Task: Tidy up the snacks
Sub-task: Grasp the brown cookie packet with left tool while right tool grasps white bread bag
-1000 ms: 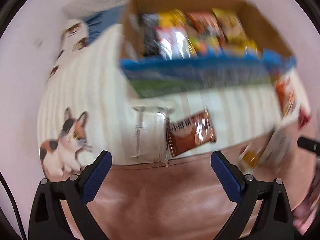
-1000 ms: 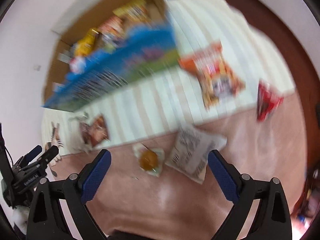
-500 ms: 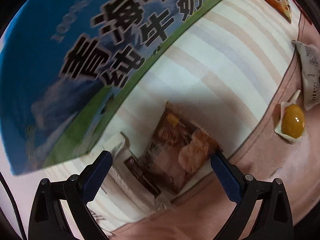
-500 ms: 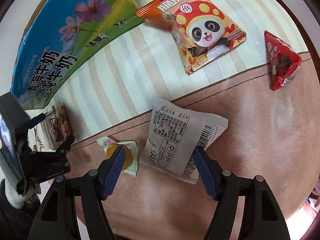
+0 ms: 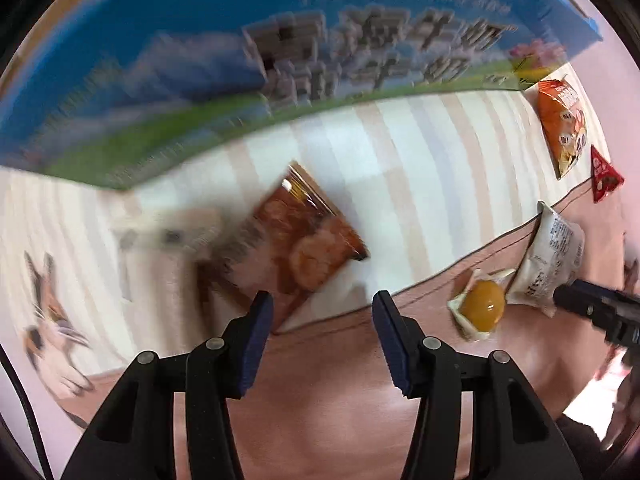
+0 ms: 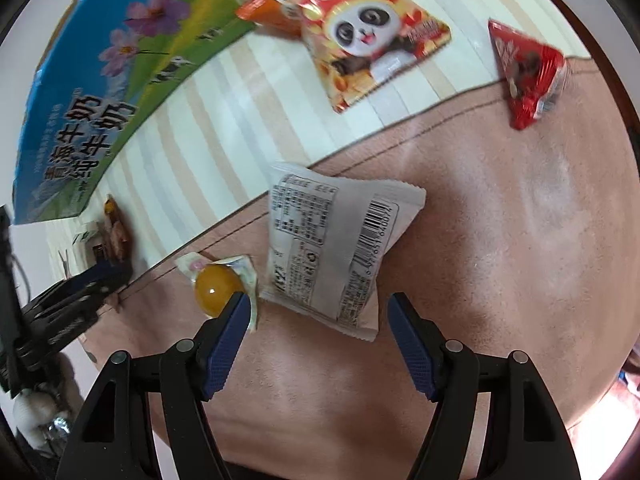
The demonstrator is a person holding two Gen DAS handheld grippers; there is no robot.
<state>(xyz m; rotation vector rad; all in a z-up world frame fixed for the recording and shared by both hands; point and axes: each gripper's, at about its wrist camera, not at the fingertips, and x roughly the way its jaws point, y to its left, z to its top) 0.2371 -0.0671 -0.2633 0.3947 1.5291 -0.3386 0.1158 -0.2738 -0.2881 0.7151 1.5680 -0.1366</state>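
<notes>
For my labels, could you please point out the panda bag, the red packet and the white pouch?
panda bag [image 6: 360, 36]: right wrist view, on the panda's face.
red packet [image 6: 528, 72]: right wrist view, on its middle.
white pouch [image 6: 332, 248]: right wrist view, on its printed back.

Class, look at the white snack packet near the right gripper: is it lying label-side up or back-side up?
Back-side up. The white snack packet shows its barcode and printed information panels, lying flat on the brown surface.

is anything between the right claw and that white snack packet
Nothing visible. The white packet lies flat just ahead of the open right claw; the yellow jelly cup sits beside the left finger, off the path.
</notes>
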